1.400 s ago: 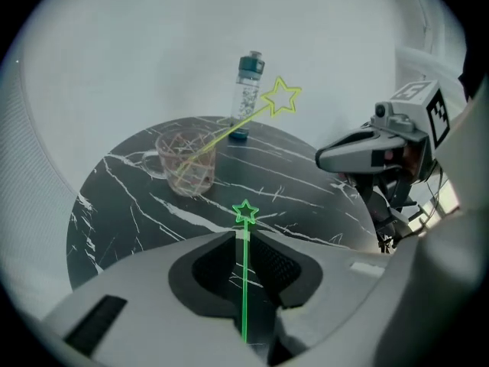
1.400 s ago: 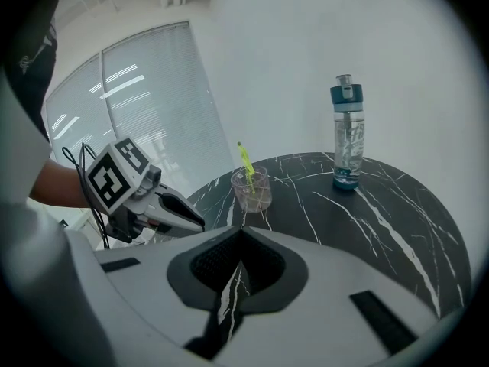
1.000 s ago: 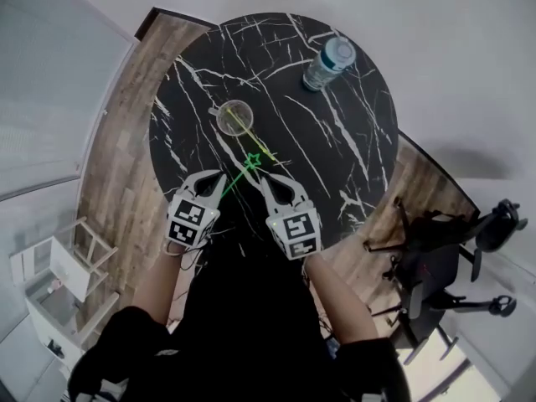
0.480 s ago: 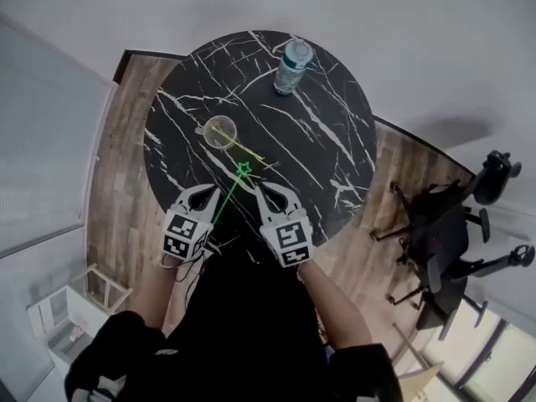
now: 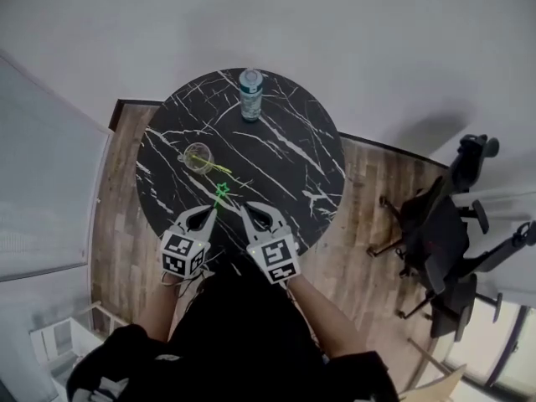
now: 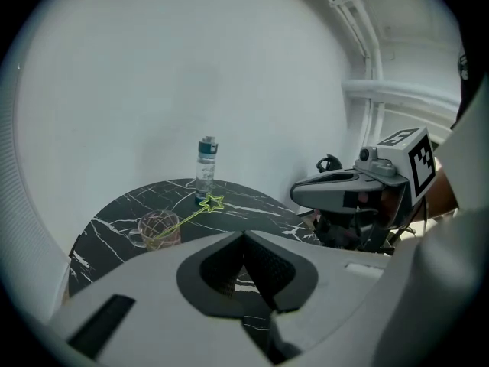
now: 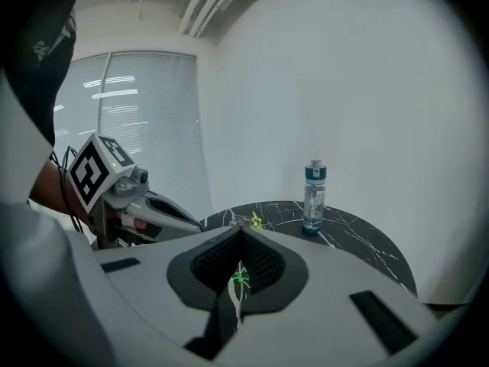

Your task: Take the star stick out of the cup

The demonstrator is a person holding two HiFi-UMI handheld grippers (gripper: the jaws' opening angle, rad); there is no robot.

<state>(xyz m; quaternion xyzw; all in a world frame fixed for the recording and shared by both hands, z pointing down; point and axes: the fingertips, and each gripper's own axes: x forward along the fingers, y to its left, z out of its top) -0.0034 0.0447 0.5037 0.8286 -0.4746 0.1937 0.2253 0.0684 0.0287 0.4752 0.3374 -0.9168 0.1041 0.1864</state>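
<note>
Both pairs of tongs hover side by side at the near edge of the round black marble surface (image 5: 318, 166). Left tongs (image 6: 244, 235) are pressed together with nothing in them. Right tongs (image 7: 241, 232) are together too, and empty.

Between their tips the green star stick (image 5: 222, 193) lies on the surface just inside the near edge, out of the cup, star end pointing away. In the right gripper view only its star peeks through the gap under the closed tips.

Further in, toward the left edge, the clear cup (image 5: 198, 157) stands upright. A yellow star stick (image 5: 219, 167) leans out of it toward the middle.

At the far edge stands a water bottle (image 5: 250, 95), upright. Off the right edge, black office chairs (image 5: 440, 233) sit on the wooden floor (image 5: 113, 224).
</note>
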